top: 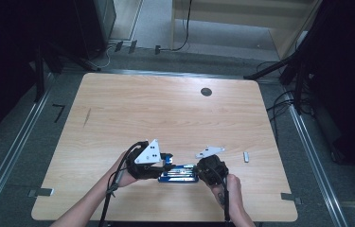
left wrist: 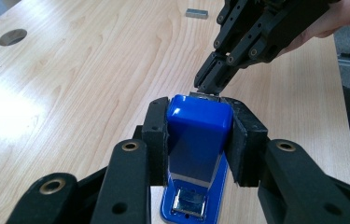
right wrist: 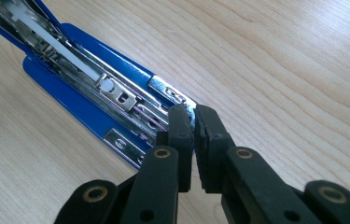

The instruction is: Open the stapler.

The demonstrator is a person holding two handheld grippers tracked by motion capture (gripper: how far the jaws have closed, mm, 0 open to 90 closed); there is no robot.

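left tool [left wrist: 199, 140] clamps the blue stapler's [left wrist: 196, 140] lid; right tool [right wrist: 194, 135] pinches its metal front end on the bench [top: 165, 109].

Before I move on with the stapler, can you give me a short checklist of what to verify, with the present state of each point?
1. Left hand-held gripper clamps the blue stapler cover on both sides: ok.
2. Stapler base flat on the table: ok.
3. Staple channel open and exposed: ok.
4. Right hand-held gripper pinched on the metal front end of the channel: ok.
5. Staples inside the channel: cannot tell.
6. Spare staple strip lies apart, right of the stapler: ok.
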